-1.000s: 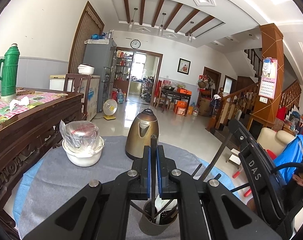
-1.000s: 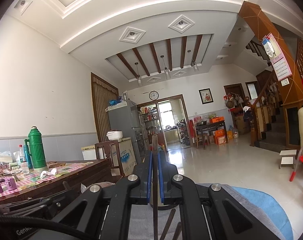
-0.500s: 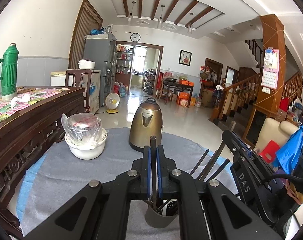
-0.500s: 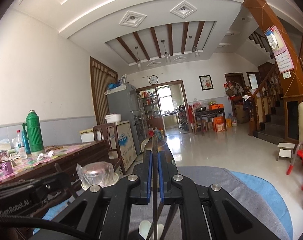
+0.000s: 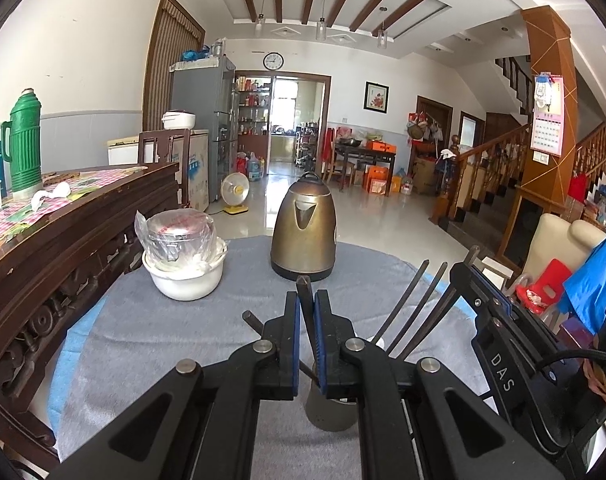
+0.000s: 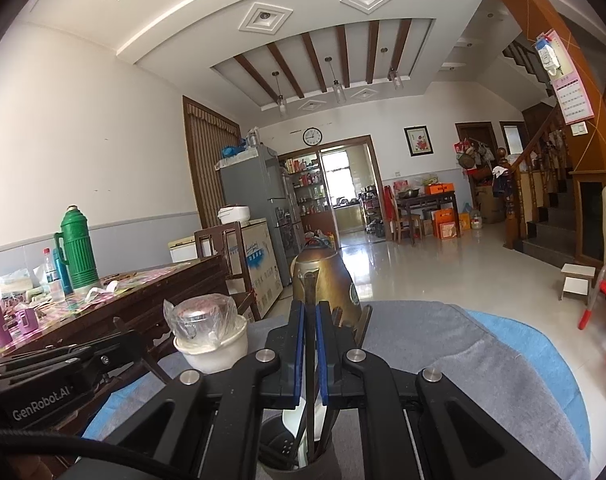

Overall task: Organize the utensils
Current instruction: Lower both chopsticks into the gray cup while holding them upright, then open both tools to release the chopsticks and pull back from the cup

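Note:
A grey utensil cup stands on the grey tablecloth below both grippers; it also shows in the right wrist view with several dark utensils and a white spoon inside. My left gripper has its jaws slightly apart around a dark chopstick that leans inside the gap, its lower end in the cup. My right gripper is shut on another dark chopstick, held upright with its lower end in the cup. More dark chopsticks fan out of the cup to the right.
A brass kettle stands at the table's far side. A white bowl with a plastic-wrapped metal pot sits far left. A dark carved wooden table borders the left, with a green thermos. My right gripper's body is close on the right.
Both grippers have come down toward the cup, lowering their chopsticks into it. The left gripper's jaws have parted a little and its chopstick now leans.

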{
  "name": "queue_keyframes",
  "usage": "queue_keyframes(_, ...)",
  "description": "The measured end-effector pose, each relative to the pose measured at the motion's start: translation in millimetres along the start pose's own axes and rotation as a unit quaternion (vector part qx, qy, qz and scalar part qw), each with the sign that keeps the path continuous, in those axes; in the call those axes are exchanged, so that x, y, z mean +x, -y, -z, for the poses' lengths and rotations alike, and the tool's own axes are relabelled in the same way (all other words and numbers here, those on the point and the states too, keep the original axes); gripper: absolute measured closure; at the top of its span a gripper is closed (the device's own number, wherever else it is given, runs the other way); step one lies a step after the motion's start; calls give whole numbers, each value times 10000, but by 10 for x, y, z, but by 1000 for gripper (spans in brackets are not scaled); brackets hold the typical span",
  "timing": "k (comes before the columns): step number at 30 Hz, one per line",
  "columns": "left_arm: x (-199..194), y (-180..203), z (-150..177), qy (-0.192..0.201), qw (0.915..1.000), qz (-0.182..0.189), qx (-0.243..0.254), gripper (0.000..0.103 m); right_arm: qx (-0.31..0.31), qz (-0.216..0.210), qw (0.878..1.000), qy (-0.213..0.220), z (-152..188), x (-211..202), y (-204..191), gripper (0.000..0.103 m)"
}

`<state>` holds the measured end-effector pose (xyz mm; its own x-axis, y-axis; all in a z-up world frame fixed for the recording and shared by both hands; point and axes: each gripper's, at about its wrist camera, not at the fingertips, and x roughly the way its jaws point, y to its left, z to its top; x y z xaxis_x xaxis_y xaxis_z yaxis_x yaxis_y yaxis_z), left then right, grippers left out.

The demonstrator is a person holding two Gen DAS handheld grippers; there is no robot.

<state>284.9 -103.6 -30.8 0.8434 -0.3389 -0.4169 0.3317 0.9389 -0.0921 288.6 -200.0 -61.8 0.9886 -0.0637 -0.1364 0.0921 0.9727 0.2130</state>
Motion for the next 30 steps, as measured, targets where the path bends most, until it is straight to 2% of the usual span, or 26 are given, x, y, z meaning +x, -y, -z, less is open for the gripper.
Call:
queue_keyframes(13, 58, -34, 59, -299, 9995, -67, -4, 93, 90, -95, 9994, -323, 93, 21, -29, 96)
queue_keyframes(15, 55, -44, 65, -316, 9995, -88, 5, 90, 107, -91, 9994, -331, 86, 12, -32, 95)
queue_keyframes(17, 48, -49, 67, -339, 9994, -88, 11, 82, 139, -106, 9992, -362, 74, 5, -29, 95)
queue_keyframes(19, 28, -57, 79, -332, 9993, -162, 19, 55, 184, -112, 9990, -396, 67, 0, -20, 95)
queue_keyframes(23, -38, -53, 85, -250, 9993, -287, 65, 40, 278, -133, 9984, -475, 80, -39, 18, 87)
queue_keyframes(24, -49, -47, 85, -253, 9991, -318, 90, 33, 304, -132, 9983, -484, 86, -52, 29, 84)
queue_keyframes(30, -129, 53, 90, -318, 9972, -549, 390, 19, 391, -77, 9976, -558, 111, -131, 92, 83)
